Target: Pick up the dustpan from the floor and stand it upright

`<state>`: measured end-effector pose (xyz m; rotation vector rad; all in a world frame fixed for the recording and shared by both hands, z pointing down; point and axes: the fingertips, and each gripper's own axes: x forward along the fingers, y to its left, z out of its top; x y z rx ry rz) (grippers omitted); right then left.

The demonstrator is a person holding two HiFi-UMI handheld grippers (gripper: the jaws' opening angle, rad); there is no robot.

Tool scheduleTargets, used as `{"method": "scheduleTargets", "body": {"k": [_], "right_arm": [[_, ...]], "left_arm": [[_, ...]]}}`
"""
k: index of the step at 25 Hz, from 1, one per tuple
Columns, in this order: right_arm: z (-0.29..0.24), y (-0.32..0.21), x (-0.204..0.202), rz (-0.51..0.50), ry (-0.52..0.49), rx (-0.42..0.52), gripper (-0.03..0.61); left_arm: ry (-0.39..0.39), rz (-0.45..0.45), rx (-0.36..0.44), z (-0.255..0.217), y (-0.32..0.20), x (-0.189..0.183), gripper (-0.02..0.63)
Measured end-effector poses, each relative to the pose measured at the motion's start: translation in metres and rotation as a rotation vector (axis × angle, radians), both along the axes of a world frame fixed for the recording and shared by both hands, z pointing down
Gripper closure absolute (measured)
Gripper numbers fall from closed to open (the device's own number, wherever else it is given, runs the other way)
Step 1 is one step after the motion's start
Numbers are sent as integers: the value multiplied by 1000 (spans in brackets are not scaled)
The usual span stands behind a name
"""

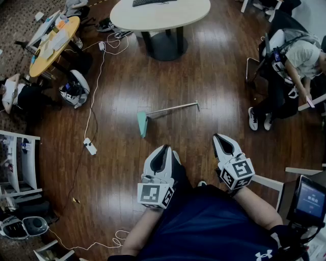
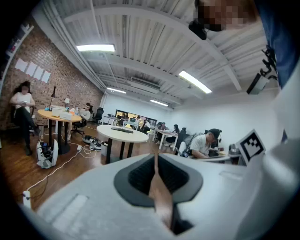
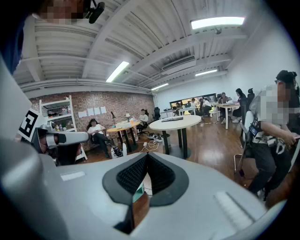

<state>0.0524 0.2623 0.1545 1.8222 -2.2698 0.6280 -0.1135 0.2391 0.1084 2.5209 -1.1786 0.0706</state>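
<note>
I see the dustpan (image 1: 142, 122) lying flat on the glossy, dark brown plank floor (image 1: 204, 76), out in the open ahead of both tools and touching neither. Its pan is a pale teal plastic wedge, wide at the top and narrowing downward in the head view. A thin, straight metal handle (image 1: 173, 108) runs from it to the right and ends in a small bent tip.

My left gripper (image 1: 164, 150) hangs nearest, just short of the pan. Its smooth grey-white shells taper to a point, and in the left gripper view the ribbed black pads (image 2: 140, 176) meet with nothing between them. My right gripper (image 1: 222, 138) sits further right, below the handle's end, with its jaws likewise pressed together and empty. In its own view a sliver of teal shows through the slit under the pads.

Each tool carries a white cube with black square markers (image 1: 155, 194). A round white table (image 1: 160, 14) on a dark pedestal stands beyond.
</note>
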Motion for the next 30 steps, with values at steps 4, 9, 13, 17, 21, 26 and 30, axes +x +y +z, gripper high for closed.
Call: {"method": "scheduleTargets", "body": {"k": [4,9,13,17,21,26,30], "right_arm": [[5,-51,-6,22,14,-4,574],[14,-102,-11,14,78,-10,574],[29,-124,-10,-14,109,-39,574],[52,-143,7,-34,99,-72,574],[80,-164,25,-75,74,-109,574],[128,-192,42,-192,110,-159,574],[155,-217,61,-239,156,-163,574]], "left_arm": [[-7,-7,-35,12,-52,-12,583],[-37,-7,-87,34,-105,-25,551],[-73,-12,-94,41,-135,-29,546],[-127,-42,-135,66,-156,-21,534],[-206,-70,-165,90,-173,-3,522],[-296,-50,-161,118,-194,30,494],[-365,-45,-134,140,-212,49,491]]}}
